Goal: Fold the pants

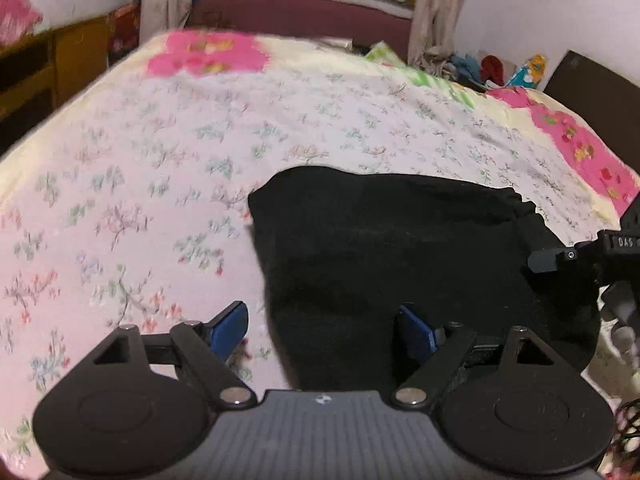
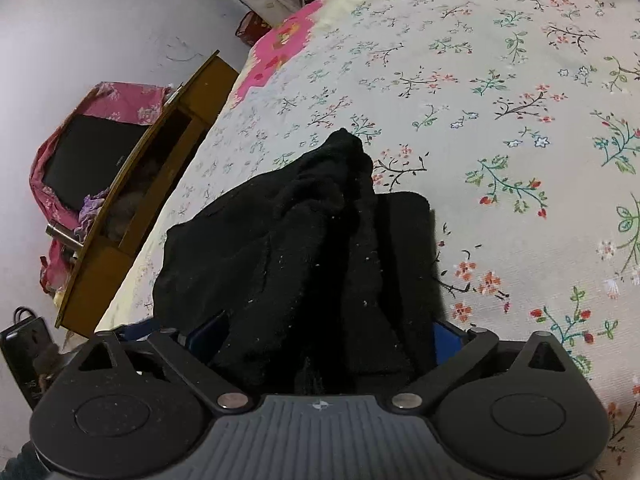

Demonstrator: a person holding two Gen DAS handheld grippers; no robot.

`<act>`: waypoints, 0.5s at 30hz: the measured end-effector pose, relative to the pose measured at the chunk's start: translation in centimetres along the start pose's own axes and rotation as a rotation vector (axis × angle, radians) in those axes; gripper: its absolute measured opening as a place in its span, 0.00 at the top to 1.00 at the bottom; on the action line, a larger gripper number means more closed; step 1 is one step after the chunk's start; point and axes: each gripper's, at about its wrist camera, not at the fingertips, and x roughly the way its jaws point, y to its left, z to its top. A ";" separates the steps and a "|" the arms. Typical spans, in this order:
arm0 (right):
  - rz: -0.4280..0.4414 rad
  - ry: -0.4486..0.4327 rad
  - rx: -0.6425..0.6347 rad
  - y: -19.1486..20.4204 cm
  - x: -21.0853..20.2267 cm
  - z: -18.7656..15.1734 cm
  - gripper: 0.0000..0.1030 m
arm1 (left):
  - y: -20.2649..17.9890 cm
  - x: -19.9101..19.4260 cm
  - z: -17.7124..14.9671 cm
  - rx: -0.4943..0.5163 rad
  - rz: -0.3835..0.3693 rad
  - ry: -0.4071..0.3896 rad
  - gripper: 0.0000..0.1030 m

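The black pants lie bunched on the floral bedsheet near the bed's edge. The left gripper hovers with its jaws spread wide, one blue pad over the sheet, the other over the dark cloth. The right gripper has fabric heaped between its blue pads, jaws apart around the bundle; whether they pinch it, I can't tell.

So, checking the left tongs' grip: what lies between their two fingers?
In the left wrist view, the left tongs stand open; between the fingers lie the pants' left edge and a strip of sheet.
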 end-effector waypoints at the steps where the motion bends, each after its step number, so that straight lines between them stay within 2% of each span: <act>1: 0.005 -0.004 0.008 0.0 0.1 0.0 0.08 | 0.4 0.5 0.0 -0.028 -0.017 0.014 0.14; 6: 0.016 -0.020 0.021 -0.1 0.4 -0.1 0.08 | 1.3 4.1 0.2 -0.184 -0.129 0.065 0.13; 10: 0.028 0.010 0.015 -0.4 0.8 0.1 0.08 | 0.6 4.7 0.6 -0.202 -0.143 0.059 0.14; 12: -0.001 0.029 -0.017 0.5 0.6 0.3 0.15 | 0.0 4.1 0.7 -0.171 -0.139 0.046 0.19; 14: -0.030 0.025 -0.061 1.5 -0.1 0.1 0.31 | -0.2 3.6 0.8 -0.160 -0.160 0.032 0.24; 15: -0.036 0.024 -0.070 1.7 -0.5 -0.1 0.35 | -0.2 3.4 0.9 -0.161 -0.171 0.025 0.26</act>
